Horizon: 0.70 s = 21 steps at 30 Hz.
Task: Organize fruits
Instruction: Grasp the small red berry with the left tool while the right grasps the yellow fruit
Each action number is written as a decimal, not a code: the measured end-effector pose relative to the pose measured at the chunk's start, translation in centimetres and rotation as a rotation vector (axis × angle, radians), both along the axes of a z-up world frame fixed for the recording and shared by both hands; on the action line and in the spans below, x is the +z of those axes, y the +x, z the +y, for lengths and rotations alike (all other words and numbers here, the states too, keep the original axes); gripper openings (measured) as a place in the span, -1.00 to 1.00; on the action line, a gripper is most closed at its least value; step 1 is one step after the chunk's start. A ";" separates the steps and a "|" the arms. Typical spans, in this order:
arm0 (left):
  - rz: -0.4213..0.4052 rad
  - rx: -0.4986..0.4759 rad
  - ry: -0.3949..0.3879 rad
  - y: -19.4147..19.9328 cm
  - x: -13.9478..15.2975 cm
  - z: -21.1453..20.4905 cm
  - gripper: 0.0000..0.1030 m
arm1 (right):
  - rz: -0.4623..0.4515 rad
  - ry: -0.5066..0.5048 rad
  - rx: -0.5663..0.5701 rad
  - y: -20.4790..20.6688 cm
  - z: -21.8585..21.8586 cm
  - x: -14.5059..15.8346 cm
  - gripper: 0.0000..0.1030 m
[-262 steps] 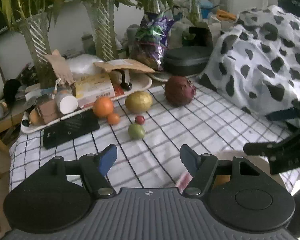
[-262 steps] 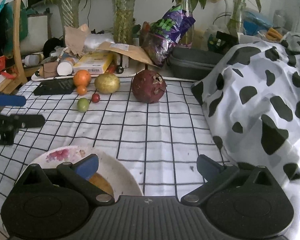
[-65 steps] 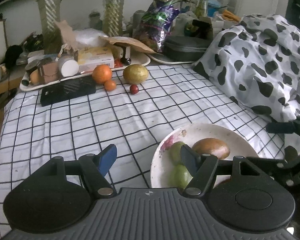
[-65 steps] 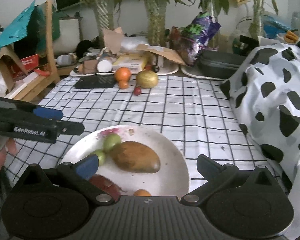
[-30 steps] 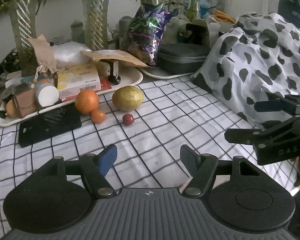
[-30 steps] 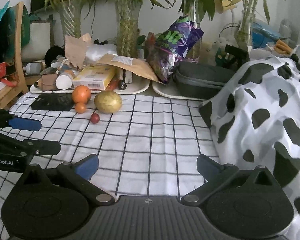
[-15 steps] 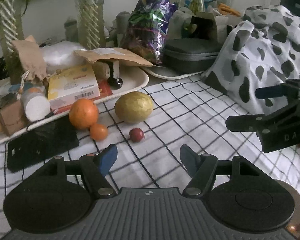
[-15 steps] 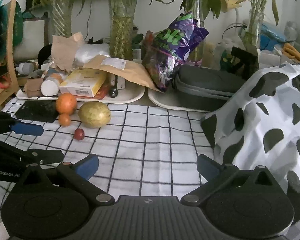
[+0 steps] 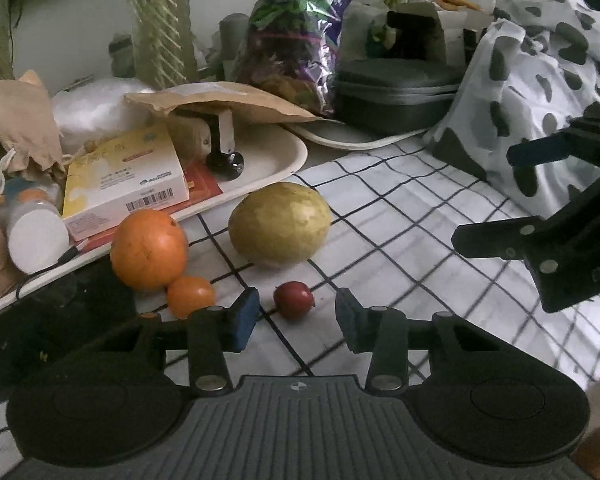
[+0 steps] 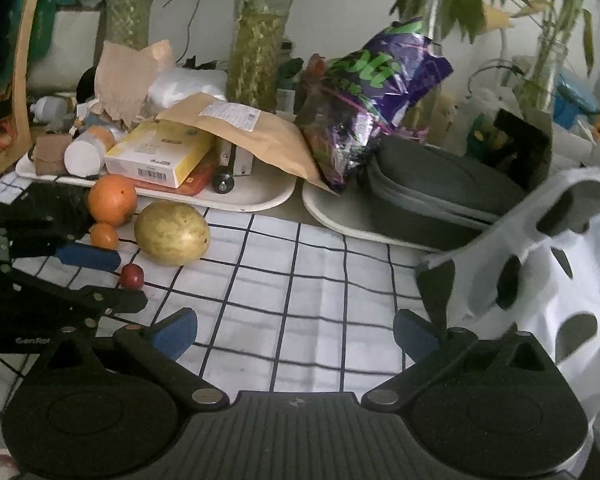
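You have a surface covered by a white cloth [image 9: 400,216] with a black grid. On it, near the middle of the left view, sits a yellow-green fruit [image 9: 280,224]. At its 9 o'clock is a big orange [image 9: 149,249], touching a small orange [image 9: 191,296] at its 5 o'clock. A little red fruit [image 9: 293,299] lies at 6 o'clock of the yellow-green fruit, apart from it. A black flat object [image 9: 56,320] lies at 8 o'clock. Two white trays [image 10: 256,196] sit along the far edge at 12 o'clock, and a spotted blanket [image 10: 560,248] lies at 3 o'clock.
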<state>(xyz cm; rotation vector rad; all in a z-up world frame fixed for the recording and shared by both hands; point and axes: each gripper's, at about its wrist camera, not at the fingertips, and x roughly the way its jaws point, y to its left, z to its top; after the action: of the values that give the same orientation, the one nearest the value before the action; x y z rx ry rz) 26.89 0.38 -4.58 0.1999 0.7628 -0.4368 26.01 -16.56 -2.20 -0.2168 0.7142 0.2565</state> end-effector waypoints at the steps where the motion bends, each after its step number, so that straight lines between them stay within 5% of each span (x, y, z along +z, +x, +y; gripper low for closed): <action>1: 0.004 -0.005 -0.003 0.3 -0.2 0.0 -0.27 | -0.001 -0.006 0.006 0.2 0.1 -0.1 1.00; 5: -0.011 -0.008 0.011 0.6 -0.4 -0.3 -0.58 | -0.001 -0.012 0.015 1.0 0.6 -0.5 1.00; 21: 0.036 0.145 -0.018 1.3 3.7 4.5 -0.59 | 0.002 0.137 0.118 3.2 3.5 -1.7 1.00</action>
<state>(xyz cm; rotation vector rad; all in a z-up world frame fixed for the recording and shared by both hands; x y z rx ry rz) 28.19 4.89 -0.84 0.1197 0.8029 -0.3106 29.22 -13.05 -3.91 -0.1278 0.6841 0.4171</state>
